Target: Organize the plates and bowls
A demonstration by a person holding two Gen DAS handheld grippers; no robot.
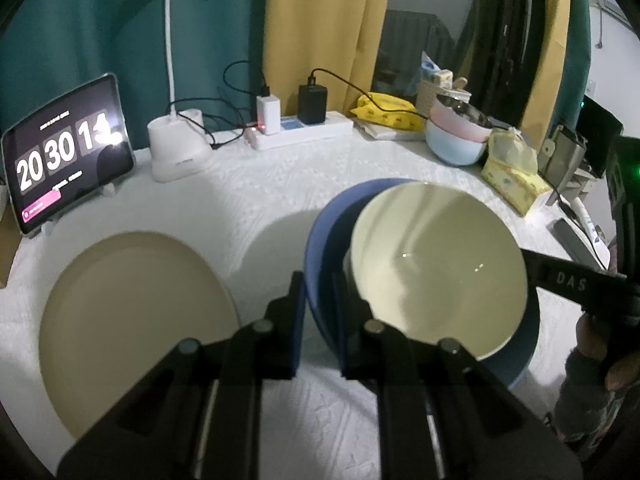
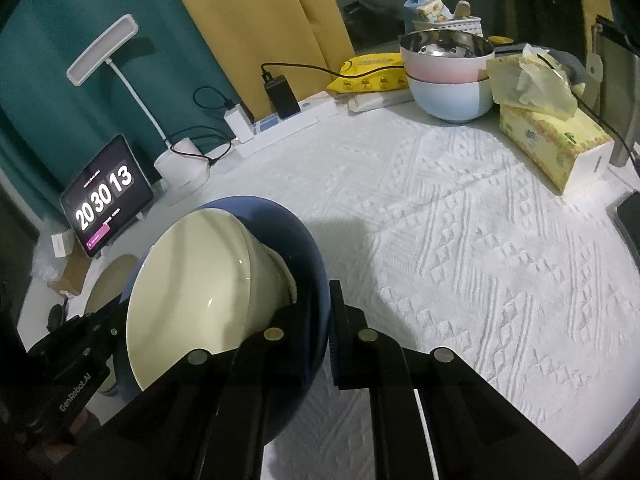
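Two grippers are clamping one blue bowl (image 1: 320,240) by opposite sides of its rim, with a cream bowl (image 1: 436,264) nesting inside it. Both vessels are sitting tilted, apparently raised off the white textured cloth (image 2: 460,240), though contact at the underside is hidden. The left gripper (image 1: 318,320) is pinching the blue rim between closed fingers; the right gripper (image 2: 320,324) is doing the same on the far side, jaws drawn together on the wall. A beige plate (image 1: 136,328) is lying flat on the cloth just beside the bowls, to the left in the left wrist view. Further back, a pink bowl (image 2: 444,62) is stacking on a pale blue bowl (image 2: 450,98) near a tissue box (image 2: 556,148); a tablet clock (image 1: 68,152) and a desk lamp (image 1: 176,148) are standing at the rear.

Judgement: the step in hand is carrying the nested pair. The next move is calling for level, matched travel of both hands toward a resting place, since the cream bowl is sitting loose and could be sliding out.
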